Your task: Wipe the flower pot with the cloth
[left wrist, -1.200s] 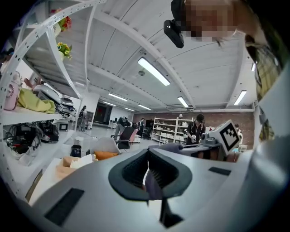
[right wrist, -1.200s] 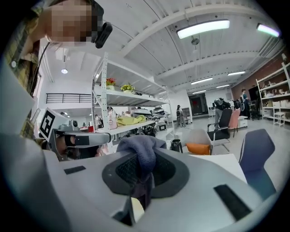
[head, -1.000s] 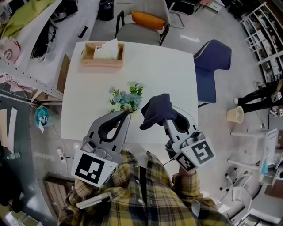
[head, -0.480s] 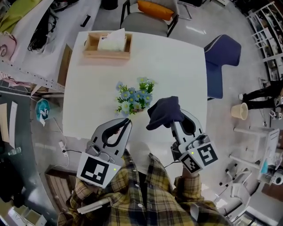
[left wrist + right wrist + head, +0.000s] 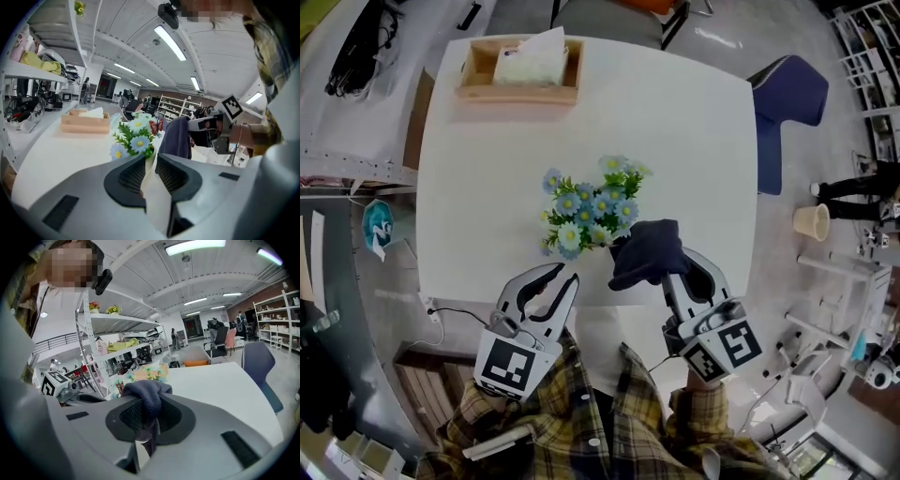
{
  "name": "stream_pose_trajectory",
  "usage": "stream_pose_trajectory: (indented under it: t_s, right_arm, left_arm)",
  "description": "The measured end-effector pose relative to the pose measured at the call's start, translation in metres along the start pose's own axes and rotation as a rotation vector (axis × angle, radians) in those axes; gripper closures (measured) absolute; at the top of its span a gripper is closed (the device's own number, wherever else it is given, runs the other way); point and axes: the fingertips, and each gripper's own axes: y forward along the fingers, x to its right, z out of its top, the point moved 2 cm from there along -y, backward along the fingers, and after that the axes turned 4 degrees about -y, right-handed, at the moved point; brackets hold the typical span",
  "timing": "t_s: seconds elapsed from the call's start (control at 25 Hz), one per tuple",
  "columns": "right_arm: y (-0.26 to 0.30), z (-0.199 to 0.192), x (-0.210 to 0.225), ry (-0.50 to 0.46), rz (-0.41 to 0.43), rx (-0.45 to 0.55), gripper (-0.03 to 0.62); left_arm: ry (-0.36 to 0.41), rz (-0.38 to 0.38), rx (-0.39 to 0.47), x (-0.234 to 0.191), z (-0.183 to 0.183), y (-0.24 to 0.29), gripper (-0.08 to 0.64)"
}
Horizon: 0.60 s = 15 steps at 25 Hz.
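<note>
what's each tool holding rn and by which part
The right tool is shut on the dark cloth, pinching a bunched fold, the rest heaped over its tips. The left tool holds nothing: its jaws have just been opening, nothing between them.

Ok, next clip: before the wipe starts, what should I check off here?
1. Cloth gripped: ok, the right gripper is shut on it.
2. Left gripper free: ok, its jaws have just been opening, stand slightly apart, nothing between them.
3. Pot upright on the table: ok.
4. Pot steadied: not ok, it stands beyond the left gripper's tips.
5. Cloth touching the pot: cannot tell; it hangs close beside it.
</note>
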Motion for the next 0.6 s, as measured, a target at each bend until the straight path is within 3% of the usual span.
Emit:
stream_pose_trajectory:
  t_s: [0.2,0.36,0.6]
  right_arm:
    - [0.013,-0.017,0.006,0.042,-0.001,-0.004,0.569]
    - [0.022,-0.038,0.018,0.055,-0.017,-0.049,0.569]
    - [0.040,-0.060,0.031,0.094,-0.016,-0.096,0.569]
  left_arm:
    - [0.004,0.002,-0.013,-0.017,-0.027,0.013,0.437]
    - [0.096,0.002,-0.068,-0.030,-0.042,0.026,0.391]
    - [0.119,-0.004,-0.028,-0.044,-0.038,0.047,0.261]
